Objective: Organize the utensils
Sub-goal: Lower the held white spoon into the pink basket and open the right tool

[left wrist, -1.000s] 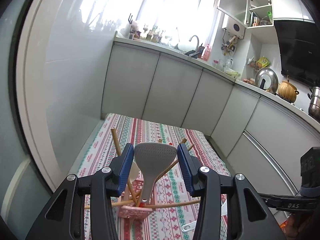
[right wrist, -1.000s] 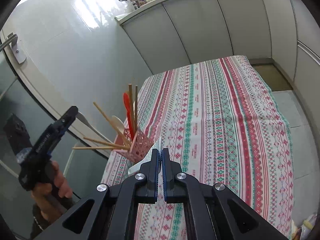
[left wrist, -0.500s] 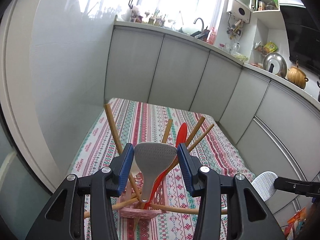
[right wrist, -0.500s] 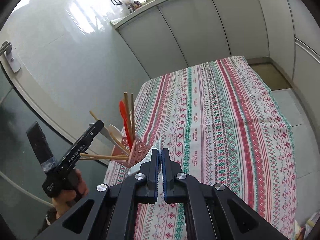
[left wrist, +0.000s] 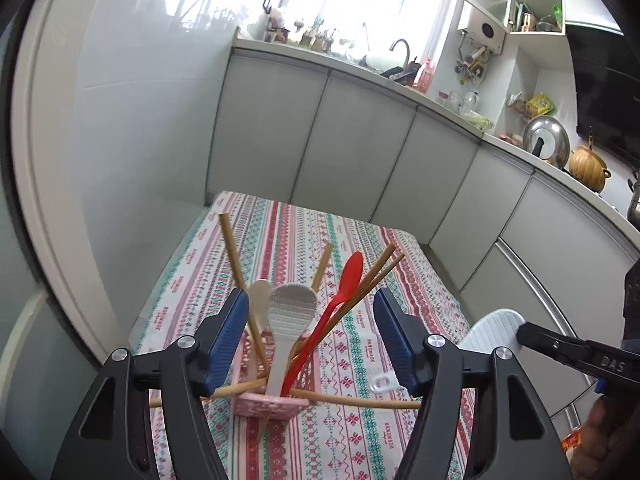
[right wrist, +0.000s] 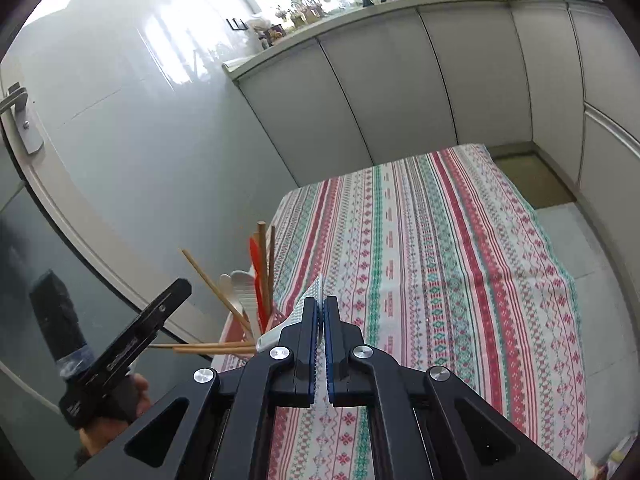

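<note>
A pink utensil holder stands on the striped tablecloth near its front left edge. It holds a grey rice paddle, a red spoon, a pale wooden spoon and several wooden chopsticks. My left gripper is open just above the holder, the paddle loose between its jaws. My right gripper is shut on a white rice paddle, which also shows in the left wrist view, to the right of the holder.
Grey kitchen cabinets run behind and right of the table, with a sink and clutter on the counter. A white wall and door frame stand close on the left. The tablecloth stretches far ahead; floor lies to its right.
My left gripper has opened and let go of the grey paddle, which now stands in the holder. My right gripper has carried the white paddle closer to the holder.
</note>
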`<state>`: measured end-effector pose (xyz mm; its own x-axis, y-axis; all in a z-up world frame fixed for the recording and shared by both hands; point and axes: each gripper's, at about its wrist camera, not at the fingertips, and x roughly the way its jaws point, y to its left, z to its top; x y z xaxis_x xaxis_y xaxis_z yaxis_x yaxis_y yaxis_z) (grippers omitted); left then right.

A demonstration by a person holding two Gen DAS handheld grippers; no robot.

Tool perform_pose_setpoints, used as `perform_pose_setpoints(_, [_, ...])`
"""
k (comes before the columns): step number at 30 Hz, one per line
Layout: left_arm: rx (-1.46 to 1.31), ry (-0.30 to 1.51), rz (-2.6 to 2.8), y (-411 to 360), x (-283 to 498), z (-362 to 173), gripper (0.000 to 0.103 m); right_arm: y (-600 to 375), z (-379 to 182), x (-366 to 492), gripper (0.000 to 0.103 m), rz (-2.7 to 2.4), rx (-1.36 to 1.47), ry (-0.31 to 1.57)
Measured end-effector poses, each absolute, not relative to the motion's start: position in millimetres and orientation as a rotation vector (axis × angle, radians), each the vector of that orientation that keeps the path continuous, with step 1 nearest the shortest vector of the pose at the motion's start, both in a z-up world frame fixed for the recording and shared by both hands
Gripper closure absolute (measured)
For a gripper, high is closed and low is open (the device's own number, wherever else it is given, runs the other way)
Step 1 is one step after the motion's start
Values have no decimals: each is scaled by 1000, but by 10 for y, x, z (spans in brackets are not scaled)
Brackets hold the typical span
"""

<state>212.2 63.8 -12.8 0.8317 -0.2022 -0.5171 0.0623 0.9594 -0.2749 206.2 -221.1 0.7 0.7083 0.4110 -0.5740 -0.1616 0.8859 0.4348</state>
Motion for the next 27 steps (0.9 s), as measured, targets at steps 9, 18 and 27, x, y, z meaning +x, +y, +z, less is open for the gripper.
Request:
perform_pose_setpoints(9, [-180, 719, 2, 899, 1811, -77, 35, -1704, 40, 2244, 100, 362, 193, 705])
perform_pose_setpoints(18, [-200, 741, 43, 1165, 1734, -83, 35, -1192, -20, 2348, 100, 421, 26, 705])
perform_pose_setpoints(27, [-208, 749, 40, 1212, 1762, -83, 35, -963, -124, 2467, 99, 458, -9, 710])
